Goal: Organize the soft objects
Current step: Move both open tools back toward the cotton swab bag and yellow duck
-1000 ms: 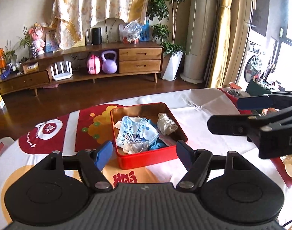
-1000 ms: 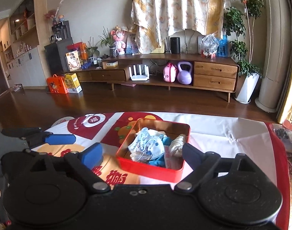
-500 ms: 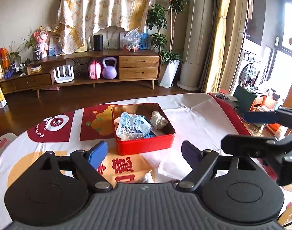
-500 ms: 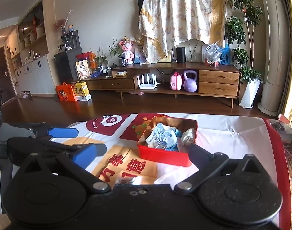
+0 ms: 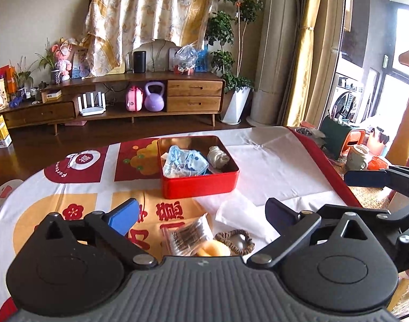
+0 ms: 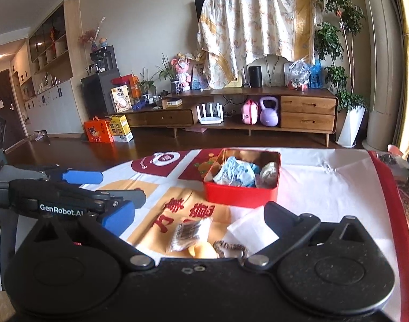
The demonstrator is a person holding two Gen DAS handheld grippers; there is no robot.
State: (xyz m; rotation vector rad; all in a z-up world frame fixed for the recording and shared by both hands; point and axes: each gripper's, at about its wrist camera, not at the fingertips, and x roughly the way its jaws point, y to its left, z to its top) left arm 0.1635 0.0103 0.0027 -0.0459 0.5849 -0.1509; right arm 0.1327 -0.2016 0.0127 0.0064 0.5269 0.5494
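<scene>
On tablecloth [image 5: 271, 161], red tin [image 5: 199, 185] holding soft items, both grippers' fingers spread.

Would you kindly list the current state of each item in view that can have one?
Red square metal tin: lid off, partly filled with soft items.
Blue printed cloth: crumpled inside the tin.
Brown braided hair tie: loose on the tablecloth.
Clear plastic packet: lying flat outside the tin.
Left claw: open, empty.
Right claw: open, empty.
</scene>
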